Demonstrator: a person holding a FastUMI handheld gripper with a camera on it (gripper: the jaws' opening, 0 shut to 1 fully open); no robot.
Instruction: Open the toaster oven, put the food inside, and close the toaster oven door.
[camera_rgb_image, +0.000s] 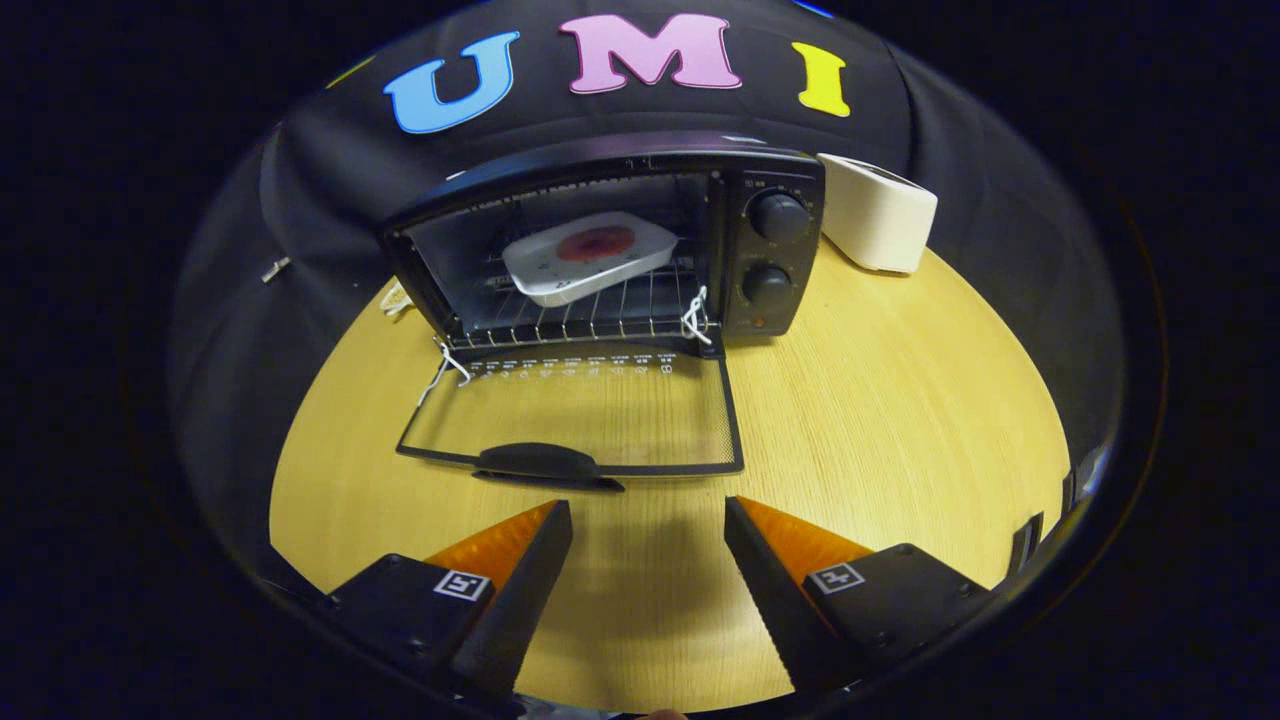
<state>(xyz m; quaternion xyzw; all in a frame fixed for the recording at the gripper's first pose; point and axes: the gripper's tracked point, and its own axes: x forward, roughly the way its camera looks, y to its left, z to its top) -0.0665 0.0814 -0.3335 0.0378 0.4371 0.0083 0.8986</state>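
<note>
A small pale thing (396, 297) peeks out on the wooden counter (900, 420) just left of the toaster oven (610, 250). The toaster oven is black and sits at the back of the counter, close to the dark cloth wall. Its door (575, 420) is folded all the way down and lies flat on the counter, with the dark handle (540, 462) at the near edge. White strings (697, 318) hang at both corners where the door joins the box.

Inside, on the wire rack (590, 315), sits a white tray (590, 256) with the food (596, 242), a round reddish piece, on top. The tray is tilted a bit. Two round black knobs (778, 216) sit one above the other on the right side of the oven. Further right, a white box (878, 212) stands near the oven at the back of the counter.

The claw (648, 520) hangs over the bare counter, just in front of the door handle. Its two fingers are spread wide apart and hold nothing. They touch neither the door nor the handle.
</note>
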